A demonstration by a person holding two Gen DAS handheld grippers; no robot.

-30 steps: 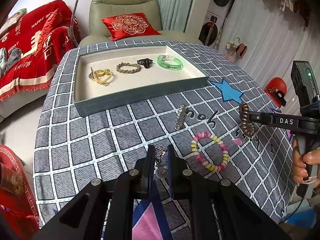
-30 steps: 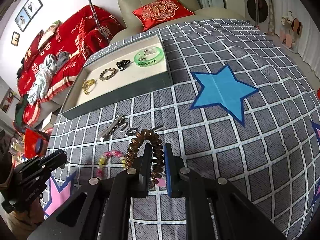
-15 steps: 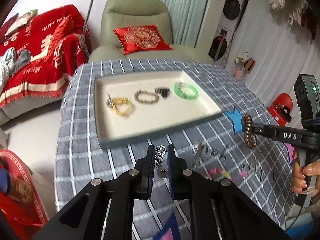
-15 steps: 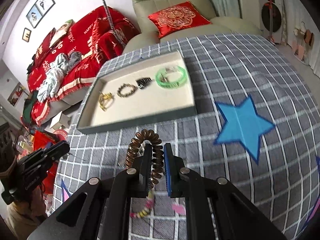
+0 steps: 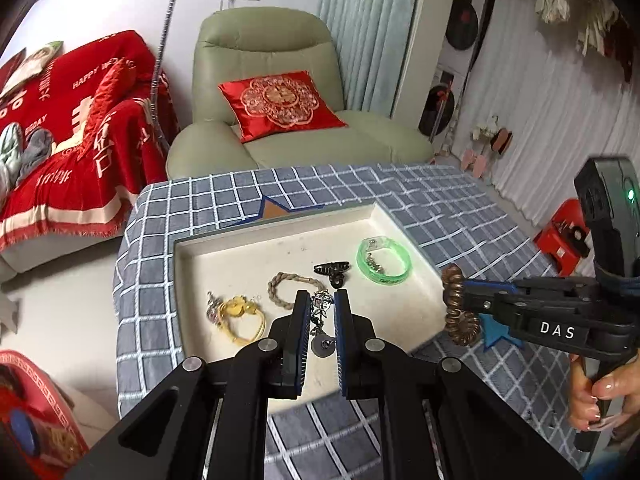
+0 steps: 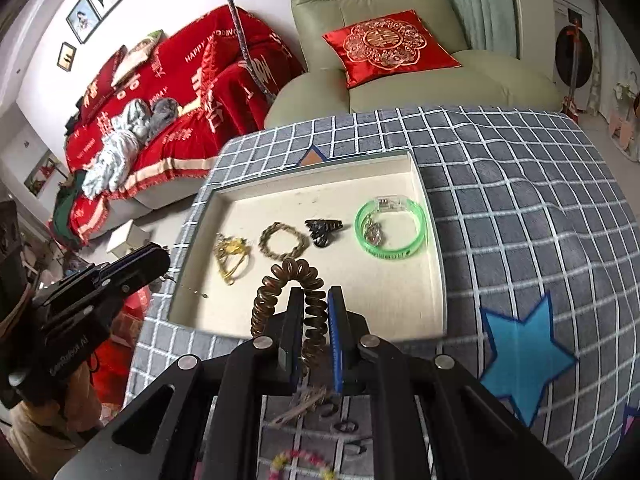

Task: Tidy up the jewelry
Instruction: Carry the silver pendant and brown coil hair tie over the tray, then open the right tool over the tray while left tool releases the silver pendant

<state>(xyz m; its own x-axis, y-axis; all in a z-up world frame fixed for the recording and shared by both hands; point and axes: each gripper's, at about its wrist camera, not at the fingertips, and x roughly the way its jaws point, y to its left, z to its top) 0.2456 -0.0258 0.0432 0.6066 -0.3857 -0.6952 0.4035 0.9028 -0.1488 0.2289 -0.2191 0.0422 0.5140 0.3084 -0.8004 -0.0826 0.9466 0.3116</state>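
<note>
A shallow cream-lined tray (image 5: pixel 188 264) on the checked cloth holds a gold bracelet (image 5: pixel 240 316), a braided rope bracelet (image 5: pixel 286 282), a black hair clip (image 5: pixel 332 270) and a green bangle (image 5: pixel 384 260). My left gripper (image 5: pixel 322 298) hovers over the tray's near part, shut on a silver charm chain (image 5: pixel 320 312) that dangles between its pads. My right gripper (image 6: pixel 314 298) is shut on a brown coil hair tie (image 6: pixel 292 268) above the tray's front (image 6: pixel 434 240). In the left wrist view the right gripper (image 5: pixel 460 300) hangs by the tray's right corner.
A silver hair pin (image 6: pixel 296 408) and a pink-and-yellow bead bracelet (image 6: pixel 300 460) lie on the cloth below my right gripper. A blue star patch (image 6: pixel 520 352) marks the cloth at right. A green armchair (image 5: pixel 272 40) with a red cushion stands beyond the table.
Both grippers have risen and travelled forward from over the bare cloth to above the tray. Each keeps its hold: chain in the left, coil tie in the right.
</note>
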